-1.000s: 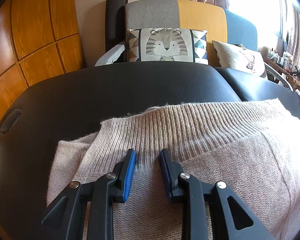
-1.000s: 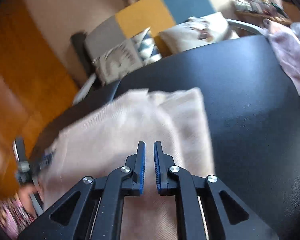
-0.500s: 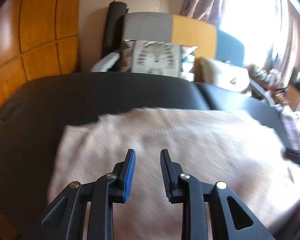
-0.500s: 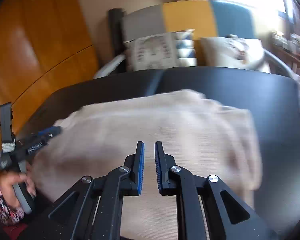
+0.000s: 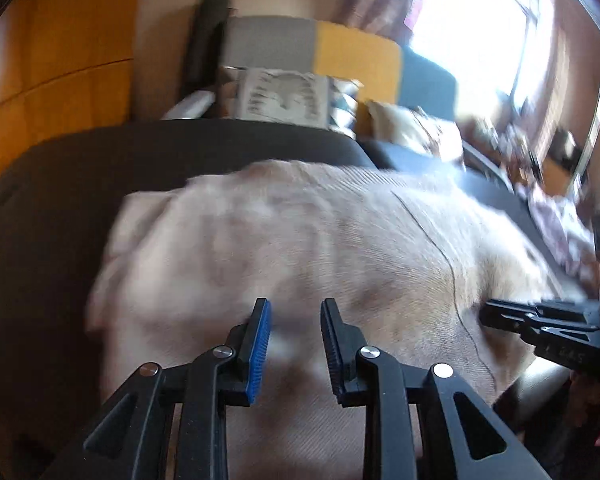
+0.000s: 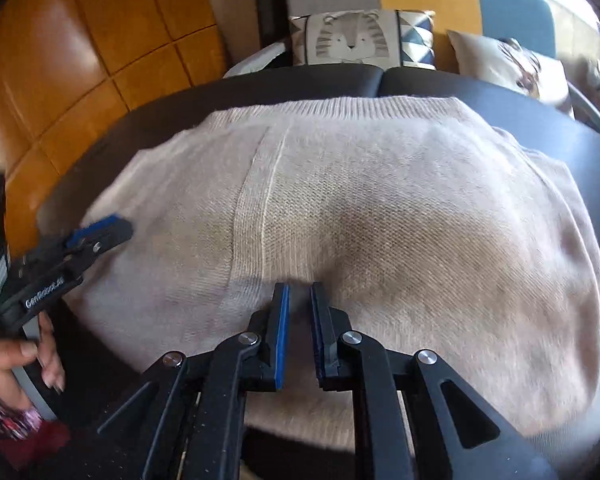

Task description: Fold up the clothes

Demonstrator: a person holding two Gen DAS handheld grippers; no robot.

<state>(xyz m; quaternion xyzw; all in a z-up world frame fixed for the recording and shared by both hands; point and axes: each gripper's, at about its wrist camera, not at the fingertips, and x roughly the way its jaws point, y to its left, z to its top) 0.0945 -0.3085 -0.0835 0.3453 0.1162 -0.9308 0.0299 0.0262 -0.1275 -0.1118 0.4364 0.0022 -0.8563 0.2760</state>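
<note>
The beige knit sweater [image 6: 380, 208] lies flat on the black padded counter [image 6: 580, 152], already folded into a rough rectangle with its ribbed hem at the far edge and one sleeve panel laid over the body (a seam runs down it). It looks partly done; a further fold or two likely remains. The left hand-held gripper [image 5: 295, 336] hovers released, nothing between its jaws. The right hand-held gripper [image 6: 298, 320] is nearly clenched, empty.
</note>
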